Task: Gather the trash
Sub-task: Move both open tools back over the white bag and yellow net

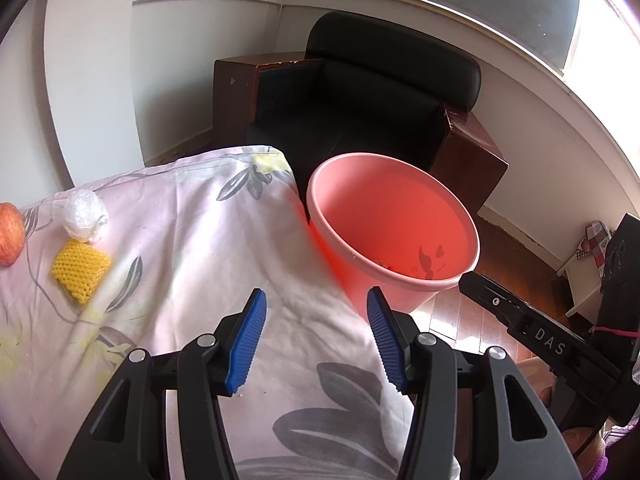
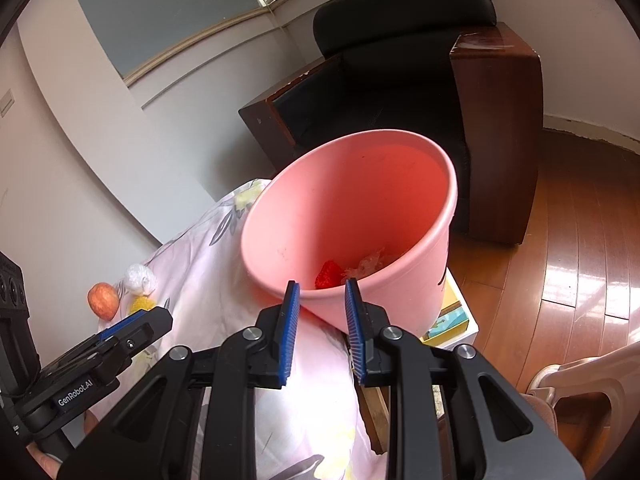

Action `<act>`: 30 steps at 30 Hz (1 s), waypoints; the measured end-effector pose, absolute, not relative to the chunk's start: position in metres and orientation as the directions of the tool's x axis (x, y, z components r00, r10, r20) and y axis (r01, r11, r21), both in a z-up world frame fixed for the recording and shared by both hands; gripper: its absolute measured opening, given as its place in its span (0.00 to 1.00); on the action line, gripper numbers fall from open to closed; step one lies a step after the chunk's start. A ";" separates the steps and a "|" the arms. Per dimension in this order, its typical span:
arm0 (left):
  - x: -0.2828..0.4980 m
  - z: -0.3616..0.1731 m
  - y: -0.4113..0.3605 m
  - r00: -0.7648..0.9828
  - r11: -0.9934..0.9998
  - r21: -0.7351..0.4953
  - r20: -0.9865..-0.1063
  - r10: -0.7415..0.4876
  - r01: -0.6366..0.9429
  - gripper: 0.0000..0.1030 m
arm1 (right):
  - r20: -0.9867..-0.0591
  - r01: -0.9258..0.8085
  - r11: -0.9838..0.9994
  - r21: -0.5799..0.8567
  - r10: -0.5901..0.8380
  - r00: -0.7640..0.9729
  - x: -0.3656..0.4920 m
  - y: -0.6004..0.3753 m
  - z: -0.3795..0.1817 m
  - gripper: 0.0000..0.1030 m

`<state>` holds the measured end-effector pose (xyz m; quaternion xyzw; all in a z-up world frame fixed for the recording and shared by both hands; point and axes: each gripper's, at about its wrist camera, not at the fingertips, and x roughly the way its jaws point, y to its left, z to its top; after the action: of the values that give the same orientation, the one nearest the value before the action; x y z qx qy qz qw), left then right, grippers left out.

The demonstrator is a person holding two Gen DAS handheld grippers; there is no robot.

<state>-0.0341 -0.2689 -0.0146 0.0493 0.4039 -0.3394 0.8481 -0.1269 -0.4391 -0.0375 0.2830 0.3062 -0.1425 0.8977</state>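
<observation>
A pink bin (image 1: 394, 224) stands beside the floral cloth-covered table (image 1: 192, 248); it also shows in the right wrist view (image 2: 352, 220), with a red scrap (image 2: 328, 274) and pale crumpled trash (image 2: 370, 262) inside. On the cloth lie a yellow foam net (image 1: 80, 270), a white plastic wad (image 1: 85, 216) and an apple (image 1: 9, 234). My left gripper (image 1: 316, 300) is open and empty over the cloth near the bin. My right gripper (image 2: 322, 292) is open and empty, just above the bin's near rim.
A black armchair (image 1: 376, 100) with brown wooden sides stands behind the bin. The bin rests on a low white stand with a book (image 2: 452, 320). Wooden floor (image 2: 580, 260) lies to the right, with a pale plastic chair (image 2: 580, 380) at the lower right.
</observation>
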 end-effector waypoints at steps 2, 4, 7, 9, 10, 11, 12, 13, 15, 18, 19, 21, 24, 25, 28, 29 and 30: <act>-0.034 -0.015 -0.266 0.445 0.767 -0.192 -0.718 -0.535 0.613 0.50 | -0.632 0.423 0.804 0.417 -0.078 0.771 -0.126 -0.436 -0.036 0.23; -0.034 -0.015 -0.262 0.447 0.769 -0.192 -0.718 -0.534 0.610 0.50 | -0.634 0.418 0.809 0.414 -0.073 0.770 -0.125 -0.434 -0.036 0.23; -0.033 -0.017 -0.257 0.447 0.773 -0.197 -0.719 -0.532 0.603 0.50 | -0.639 0.410 0.815 0.408 -0.066 0.766 -0.122 -0.430 -0.036 0.23; -0.033 -0.018 -0.255 0.448 0.777 -0.197 -0.721 -0.529 0.598 0.50 | -0.644 0.405 0.820 0.405 -0.059 0.763 -0.120 -0.427 -0.037 0.23; -0.032 -0.019 -0.253 0.449 0.779 -0.198 -0.722 -0.526 0.595 0.50 | -0.646 0.403 0.821 0.404 -0.056 0.762 -0.119 -0.425 -0.037 0.23; -0.031 -0.020 -0.252 0.449 0.780 -0.198 -0.723 -0.525 0.593 0.50 | -0.648 0.400 0.824 0.402 -0.053 0.760 -0.118 -0.424 -0.038 0.23; -0.031 -0.021 -0.249 0.449 0.783 -0.199 -0.725 -0.522 0.589 0.50 | -0.650 0.397 0.826 0.400 -0.049 0.758 -0.116 -0.421 -0.039 0.23; -0.029 -0.023 -0.247 0.450 0.787 -0.200 -0.727 -0.519 0.584 0.50 | -0.652 0.394 0.828 0.399 -0.046 0.757 -0.115 -0.420 -0.039 0.23; -0.027 -0.025 -0.240 0.451 0.793 -0.204 -0.730 -0.514 0.574 0.50 | -0.655 0.384 0.833 0.398 -0.035 0.755 -0.110 -0.415 -0.040 0.23; -0.021 -0.029 -0.228 0.458 0.807 -0.208 -0.733 -0.503 0.554 0.50 | -0.659 0.368 0.839 0.400 -0.015 0.752 -0.102 -0.409 -0.042 0.23; -0.019 -0.030 -0.221 0.464 0.814 -0.210 -0.733 -0.498 0.542 0.50 | -0.660 0.359 0.842 0.402 -0.005 0.751 -0.099 -0.406 -0.042 0.23; -0.015 -0.032 -0.209 0.474 0.825 -0.210 -0.733 -0.488 0.524 0.50 | -0.661 0.339 0.850 0.403 0.014 0.751 -0.091 -0.399 -0.043 0.23; -0.009 -0.036 -0.188 0.496 0.846 -0.206 -0.732 -0.467 0.491 0.50 | -0.660 0.299 0.863 0.407 0.052 0.750 -0.077 -0.388 -0.043 0.23; -0.006 -0.037 -0.179 0.506 0.854 -0.205 -0.731 -0.458 0.477 0.50 | -0.659 0.284 0.867 0.410 0.066 0.749 -0.072 -0.384 -0.042 0.23; 0.001 -0.039 -0.155 0.533 0.876 -0.204 -0.726 -0.434 0.436 0.50 | -0.657 0.235 0.879 0.414 0.110 0.745 -0.055 -0.368 -0.041 0.23; 0.003 -0.039 -0.150 0.541 0.882 -0.202 -0.725 -0.427 0.426 0.50 | -0.656 0.219 0.882 0.417 0.126 0.744 -0.049 -0.364 -0.041 0.23; 0.006 -0.039 -0.142 0.551 0.889 -0.200 -0.723 -0.418 0.412 0.50 | -0.654 0.198 0.884 0.423 0.147 0.742 -0.041 -0.357 -0.040 0.23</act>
<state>0.0058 -0.1417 -0.0391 -0.0037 0.4114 -0.2354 0.8805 -0.0413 -0.3571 -0.0403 0.2402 0.3588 -0.0140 0.9019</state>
